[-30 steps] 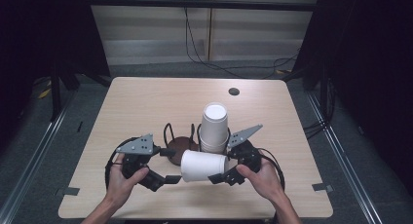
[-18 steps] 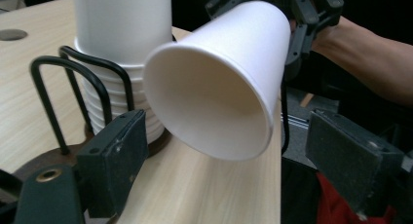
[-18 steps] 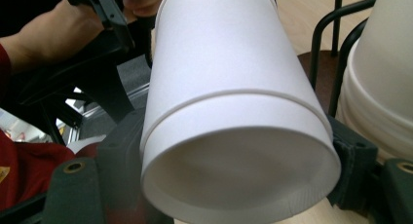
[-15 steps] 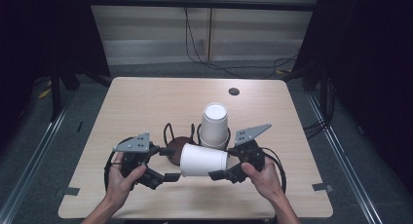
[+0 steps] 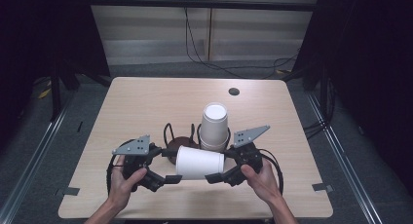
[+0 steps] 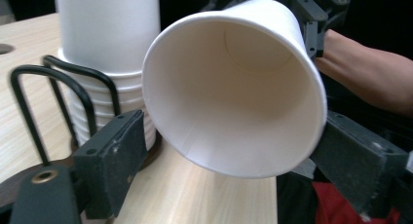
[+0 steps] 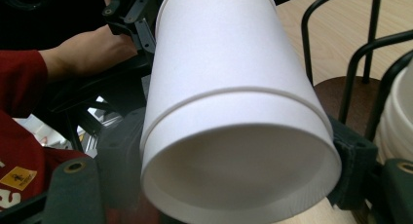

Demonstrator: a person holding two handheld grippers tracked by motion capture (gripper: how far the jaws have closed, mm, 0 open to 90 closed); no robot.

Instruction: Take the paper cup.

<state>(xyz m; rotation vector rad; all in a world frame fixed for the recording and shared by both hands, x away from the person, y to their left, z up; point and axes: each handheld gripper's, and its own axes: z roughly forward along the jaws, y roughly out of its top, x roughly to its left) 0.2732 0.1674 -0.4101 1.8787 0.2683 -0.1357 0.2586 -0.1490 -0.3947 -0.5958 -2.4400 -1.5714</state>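
Overhead, in the high view, a white paper cup [image 5: 199, 162] is lying on its side above the near part of the wooden surface [image 5: 146, 102], carried between the two grippers. The right gripper [image 5: 220, 171] is pinching the cup's closed end; the left gripper [image 5: 171, 166] is sitting at its open mouth. Just behind, a stack of white cups [image 5: 215, 126] is standing upside down in a black wire holder [image 5: 182, 141].

Next, in the left gripper view, the cup [image 6: 234, 87] is presenting its open mouth between the two black jaws. These jaws have just been opening: the left-hand one is standing clear of the rim, and contact at the right-hand one cannot be told. The stack [image 6: 109, 63] and holder [image 6: 53, 97] are standing behind.

Finally, in the right gripper view, the cup [image 7: 229, 92] is sitting base-first between jaws that are pressing on its walls. The other hand [image 7: 87, 53] is showing beyond.
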